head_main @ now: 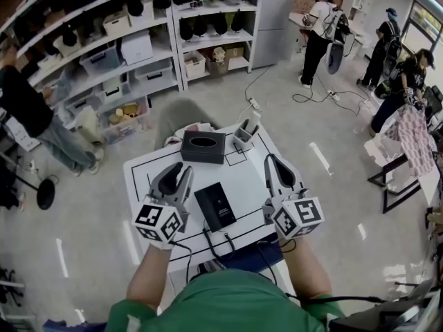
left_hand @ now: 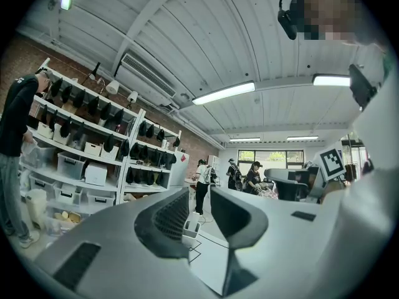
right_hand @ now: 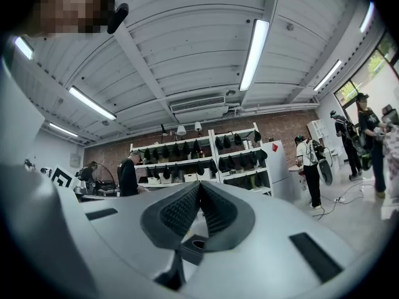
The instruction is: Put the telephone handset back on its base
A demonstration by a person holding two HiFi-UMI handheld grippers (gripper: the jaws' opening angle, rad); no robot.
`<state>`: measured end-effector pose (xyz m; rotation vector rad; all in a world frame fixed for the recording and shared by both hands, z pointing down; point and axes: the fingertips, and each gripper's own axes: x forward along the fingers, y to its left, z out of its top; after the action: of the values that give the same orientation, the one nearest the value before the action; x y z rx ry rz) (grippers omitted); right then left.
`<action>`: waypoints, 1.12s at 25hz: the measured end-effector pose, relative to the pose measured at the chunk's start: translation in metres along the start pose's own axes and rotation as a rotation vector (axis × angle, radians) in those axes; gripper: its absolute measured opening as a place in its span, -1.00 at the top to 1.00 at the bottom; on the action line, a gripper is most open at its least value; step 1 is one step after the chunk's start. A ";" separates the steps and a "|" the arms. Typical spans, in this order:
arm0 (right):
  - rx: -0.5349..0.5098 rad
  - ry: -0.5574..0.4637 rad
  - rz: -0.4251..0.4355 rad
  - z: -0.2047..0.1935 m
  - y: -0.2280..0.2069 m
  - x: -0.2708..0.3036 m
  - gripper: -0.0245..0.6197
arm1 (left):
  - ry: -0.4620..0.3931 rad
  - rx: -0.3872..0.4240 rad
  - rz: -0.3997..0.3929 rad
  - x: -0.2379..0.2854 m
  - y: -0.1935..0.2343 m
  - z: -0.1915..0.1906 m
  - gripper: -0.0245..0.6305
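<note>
A flat black rectangular telephone unit (head_main: 216, 206) lies at the middle of the white table (head_main: 142, 178), with black cords (head_main: 216, 243) running off the near edge. I cannot tell handset from base in it. My left gripper (head_main: 178, 174) hovers just left of the unit, its jaws a little apart and empty; the left gripper view shows the left gripper (left_hand: 198, 199) with a clear gap. My right gripper (head_main: 271, 160) is to the right of the unit, tips together with nothing between them. The right gripper view shows the right gripper (right_hand: 199, 189) the same way.
A black tissue box (head_main: 203, 146) stands at the table's far side, also visible low down as the tissue box (right_hand: 194, 246). A small white holder (head_main: 243, 135) sits at the far right corner. Shelving (head_main: 124, 40) and several people stand around the room.
</note>
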<state>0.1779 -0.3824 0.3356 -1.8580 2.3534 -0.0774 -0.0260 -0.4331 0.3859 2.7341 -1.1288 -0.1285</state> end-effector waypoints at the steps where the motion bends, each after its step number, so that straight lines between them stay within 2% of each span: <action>1: -0.001 -0.001 0.001 0.000 0.000 0.000 0.85 | 0.001 -0.001 -0.001 0.000 0.000 0.000 0.56; 28: -0.042 0.007 -0.016 0.000 0.016 -0.009 0.85 | 0.000 -0.023 -0.029 -0.004 0.002 -0.004 0.56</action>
<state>0.1646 -0.3701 0.3346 -1.8992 2.3627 -0.0365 -0.0300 -0.4312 0.3904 2.7307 -1.0813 -0.1444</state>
